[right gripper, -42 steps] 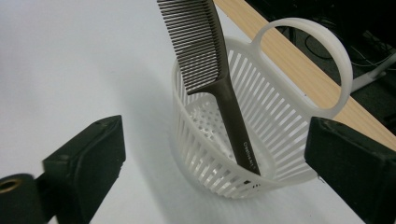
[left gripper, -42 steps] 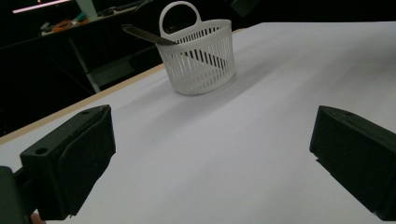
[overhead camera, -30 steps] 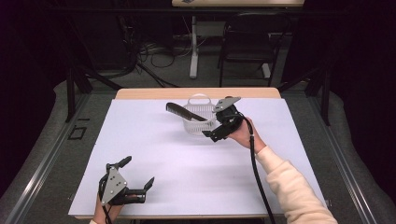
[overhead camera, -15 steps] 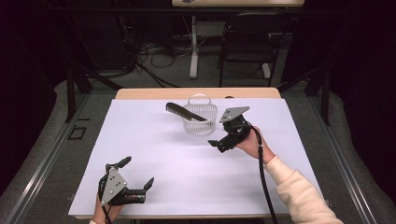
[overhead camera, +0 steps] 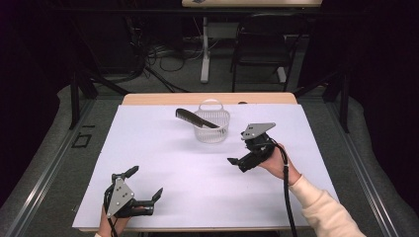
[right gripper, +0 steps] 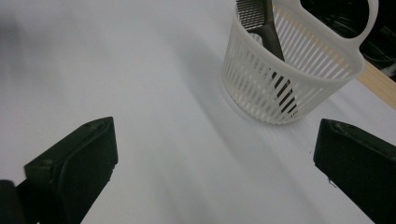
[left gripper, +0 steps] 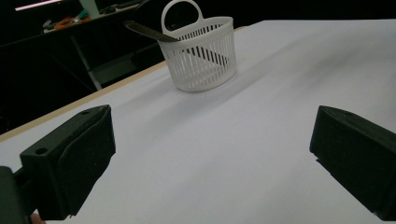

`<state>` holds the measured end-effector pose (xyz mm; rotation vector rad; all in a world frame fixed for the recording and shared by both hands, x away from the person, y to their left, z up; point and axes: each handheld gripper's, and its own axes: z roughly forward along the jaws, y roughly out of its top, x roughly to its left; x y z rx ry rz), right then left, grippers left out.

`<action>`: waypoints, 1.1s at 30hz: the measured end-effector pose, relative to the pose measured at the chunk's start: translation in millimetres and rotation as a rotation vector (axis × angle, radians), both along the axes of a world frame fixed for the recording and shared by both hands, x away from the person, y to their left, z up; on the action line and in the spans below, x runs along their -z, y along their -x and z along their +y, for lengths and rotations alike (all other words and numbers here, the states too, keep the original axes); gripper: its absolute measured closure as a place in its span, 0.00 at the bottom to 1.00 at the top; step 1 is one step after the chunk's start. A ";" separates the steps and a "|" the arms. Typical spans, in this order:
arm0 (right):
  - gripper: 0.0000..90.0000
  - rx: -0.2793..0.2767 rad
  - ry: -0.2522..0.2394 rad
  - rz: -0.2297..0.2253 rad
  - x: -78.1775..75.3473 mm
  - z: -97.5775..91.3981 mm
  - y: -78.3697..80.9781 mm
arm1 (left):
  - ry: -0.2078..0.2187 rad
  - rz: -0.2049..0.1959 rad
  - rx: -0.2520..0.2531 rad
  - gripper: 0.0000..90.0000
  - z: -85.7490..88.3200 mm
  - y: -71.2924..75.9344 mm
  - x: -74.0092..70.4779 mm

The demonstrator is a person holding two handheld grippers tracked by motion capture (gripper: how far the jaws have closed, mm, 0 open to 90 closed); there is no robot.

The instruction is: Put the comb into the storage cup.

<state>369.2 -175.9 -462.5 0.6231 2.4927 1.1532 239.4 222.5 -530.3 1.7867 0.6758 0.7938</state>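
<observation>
Now that the right gripper (overhead camera: pixel 239 162) has withdrawn, jaws spread empty, the black plastic comb (overhead camera: pixel 196 118) stands in the white slotted plastic basket (overhead camera: pixel 212 129), upper centre; placement appears complete.

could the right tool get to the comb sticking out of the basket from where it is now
Probably yes. The right tool sits open just short of the white basket, with bare table between, and the comb leans out over the rim with nothing covering it.

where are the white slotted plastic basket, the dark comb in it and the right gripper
white slotted plastic basket (overhead camera: pixel 212 132), high view, front wall
dark comb (overhead camera: pixel 187 115), high view, the end sticking out over the rim
right gripper (overhead camera: pixel 236 162), high view, between its open fingertips
</observation>
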 end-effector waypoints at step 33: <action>0.00 0.063 -0.004 0.037 18.5 -46.4 42.1 | 0.000 0.000 -0.002 0.00 -0.4 0.6 -0.2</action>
